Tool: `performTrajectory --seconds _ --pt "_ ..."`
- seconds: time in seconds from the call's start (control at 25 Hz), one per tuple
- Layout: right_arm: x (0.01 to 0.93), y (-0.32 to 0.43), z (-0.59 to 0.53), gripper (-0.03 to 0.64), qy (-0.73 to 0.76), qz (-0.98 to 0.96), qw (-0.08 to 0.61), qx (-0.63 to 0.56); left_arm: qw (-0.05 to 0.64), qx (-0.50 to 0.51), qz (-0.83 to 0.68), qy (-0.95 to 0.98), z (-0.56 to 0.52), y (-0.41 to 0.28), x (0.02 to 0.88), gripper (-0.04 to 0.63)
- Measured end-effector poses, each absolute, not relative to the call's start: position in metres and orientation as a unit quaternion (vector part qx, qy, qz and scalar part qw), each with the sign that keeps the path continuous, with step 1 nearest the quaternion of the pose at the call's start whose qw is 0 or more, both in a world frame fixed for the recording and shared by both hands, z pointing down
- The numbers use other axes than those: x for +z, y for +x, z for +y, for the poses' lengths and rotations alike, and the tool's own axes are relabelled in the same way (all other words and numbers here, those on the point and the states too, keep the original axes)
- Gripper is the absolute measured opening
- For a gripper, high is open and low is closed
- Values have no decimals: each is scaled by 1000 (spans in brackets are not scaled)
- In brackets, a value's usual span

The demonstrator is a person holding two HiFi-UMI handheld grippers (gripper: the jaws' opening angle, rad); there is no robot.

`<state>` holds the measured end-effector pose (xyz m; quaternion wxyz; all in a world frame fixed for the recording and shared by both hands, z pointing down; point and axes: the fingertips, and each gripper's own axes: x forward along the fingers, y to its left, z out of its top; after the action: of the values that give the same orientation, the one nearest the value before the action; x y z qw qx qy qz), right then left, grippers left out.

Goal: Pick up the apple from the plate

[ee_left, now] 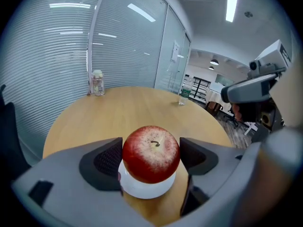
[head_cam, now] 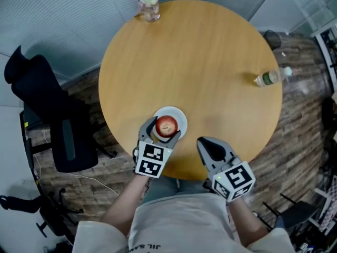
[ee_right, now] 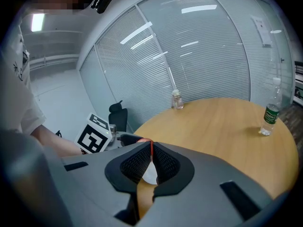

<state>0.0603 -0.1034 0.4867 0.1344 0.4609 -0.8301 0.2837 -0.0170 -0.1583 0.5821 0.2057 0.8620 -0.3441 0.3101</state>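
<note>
A red apple [head_cam: 167, 125] [ee_left: 151, 152] stands over a small white plate [head_cam: 180, 116] [ee_left: 147, 191] near the front edge of the round wooden table [head_cam: 200, 62]. My left gripper [head_cam: 164, 129] [ee_left: 151, 156] is shut on the apple, one dark pad against each side. I cannot tell whether the apple still rests on the plate. To its right, my right gripper [head_cam: 206, 144] [ee_right: 151, 162] hovers over the table's front edge, shut and holding nothing. In the right gripper view, a sliver of apple and plate shows between its pads, with the left gripper's marker cube [ee_right: 97, 134] beyond.
A glass jar [head_cam: 149, 5] [ee_left: 97, 82] [ee_right: 177, 99] stands at the table's far edge. A plastic water bottle [head_cam: 271, 78] [ee_right: 270, 115] lies at the right edge. A black office chair [head_cam: 58, 120] stands left of the table. Glass walls with blinds lie behind.
</note>
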Motion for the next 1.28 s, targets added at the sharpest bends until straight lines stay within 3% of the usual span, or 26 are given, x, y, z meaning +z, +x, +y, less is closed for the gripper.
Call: performTrajectory --seconds 0.68,1.28 --pt "440 71 -96 35 467 -847 139 211 173 192 -344 903 -118 -12 446 379" --pt "419 60 -78 35 467 -854 132 189 139 151 -362 909 -92 -28 397 379"
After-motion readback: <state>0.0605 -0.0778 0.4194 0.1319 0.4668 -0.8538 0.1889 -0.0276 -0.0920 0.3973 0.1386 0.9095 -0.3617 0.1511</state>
